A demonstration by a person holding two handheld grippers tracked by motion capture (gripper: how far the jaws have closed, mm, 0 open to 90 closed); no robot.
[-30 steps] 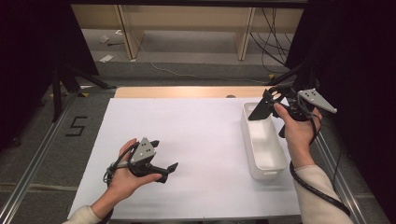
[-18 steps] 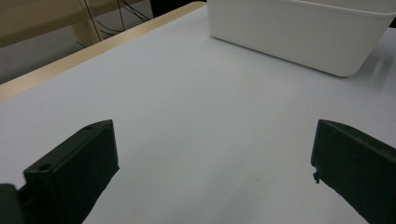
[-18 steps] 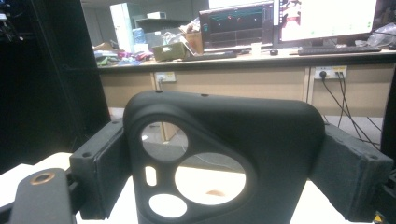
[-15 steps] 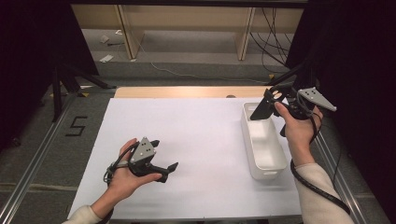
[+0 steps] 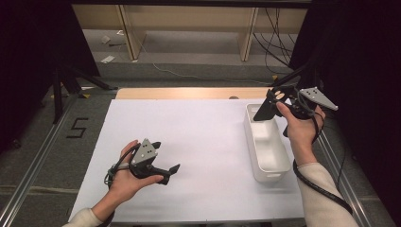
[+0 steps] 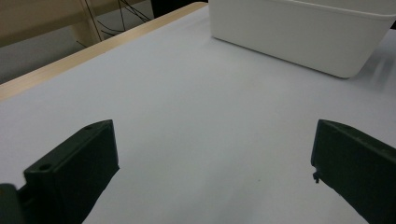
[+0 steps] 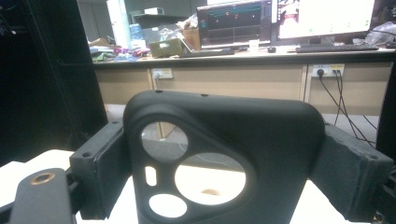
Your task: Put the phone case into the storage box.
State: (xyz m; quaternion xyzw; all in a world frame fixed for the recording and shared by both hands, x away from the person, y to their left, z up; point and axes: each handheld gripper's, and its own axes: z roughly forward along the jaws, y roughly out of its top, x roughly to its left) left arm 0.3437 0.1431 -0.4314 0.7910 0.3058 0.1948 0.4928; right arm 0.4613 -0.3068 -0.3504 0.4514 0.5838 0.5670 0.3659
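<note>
My right gripper [image 5: 280, 103] is raised above the far end of a white bin [image 5: 273, 166] at the table's right side. It is shut on a black phone case [image 5: 265, 108], which hangs tilted over the bin. In the right gripper view the phone case [image 7: 261, 126] stands upright between the two jaws, its round camera cut-outs toward me, with my right gripper [image 7: 224, 161] pressing on both its edges. My left gripper [image 5: 166, 157] rests low over the white table sheet [image 5: 203, 137] at front left, open and holding nothing. In the left gripper view its jaws stand wide apart, and the white bin [image 6: 299, 37] lies ahead.
A wooden strip [image 5: 189, 93] runs along the table's far edge. Metal rails [image 5: 33, 161] flank the table. A desk with monitors [image 7: 280, 18] stands beyond the table in the right gripper view. Cables [image 5: 326, 189] trail from the grippers.
</note>
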